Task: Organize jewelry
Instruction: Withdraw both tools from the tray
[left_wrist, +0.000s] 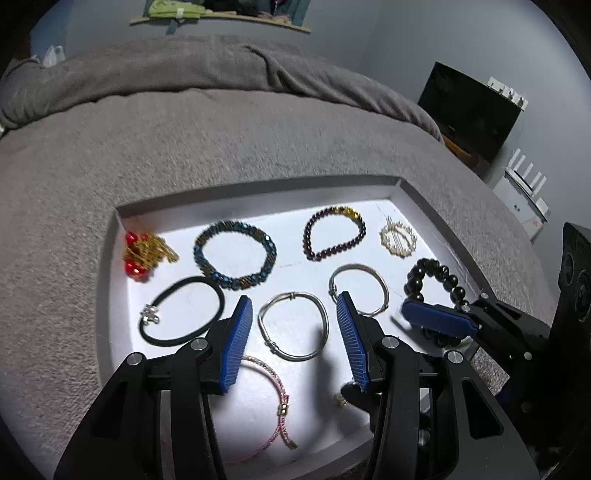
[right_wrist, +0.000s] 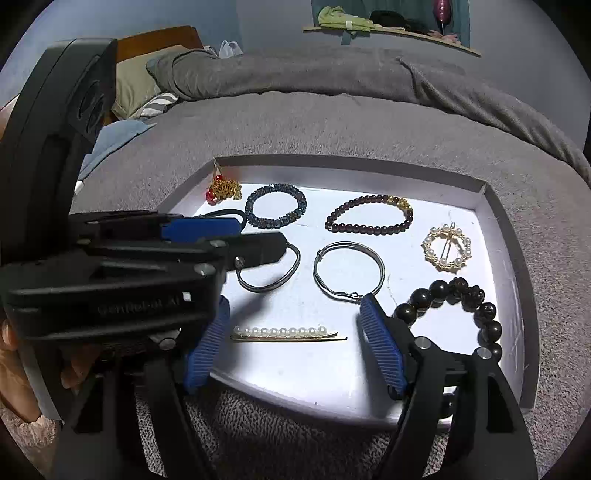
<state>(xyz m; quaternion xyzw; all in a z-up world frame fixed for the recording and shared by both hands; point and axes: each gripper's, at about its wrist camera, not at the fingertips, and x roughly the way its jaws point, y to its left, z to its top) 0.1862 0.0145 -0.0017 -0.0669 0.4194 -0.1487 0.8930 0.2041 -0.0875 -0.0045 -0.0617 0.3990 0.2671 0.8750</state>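
A white tray (left_wrist: 258, 188) on a grey blanket holds the jewelry. My left gripper (left_wrist: 295, 332) hangs open over a silver bangle (left_wrist: 326, 321), with nothing between its blue pads. In the right wrist view my right gripper (right_wrist: 293, 332) stands open near the tray's front edge. A pearl hairpin (right_wrist: 284, 331) lies flat between its fingers, and neither pad touches it. A dark large-bead bracelet (right_wrist: 454, 291) lies just right of that gripper. A second silver bangle (right_wrist: 380, 266), a blue bead bracelet (right_wrist: 275, 192) and a dark red bead bracelet (right_wrist: 369, 229) lie further back.
A red and gold piece (left_wrist: 144, 254) sits in the tray's far left corner, and a pearl ring brooch (left_wrist: 399, 240) far right. A black hair tie (left_wrist: 183, 312) and a thin pink bracelet (left_wrist: 280, 391) lie near my left fingers. A folded blanket (right_wrist: 332, 74) lies beyond the tray.
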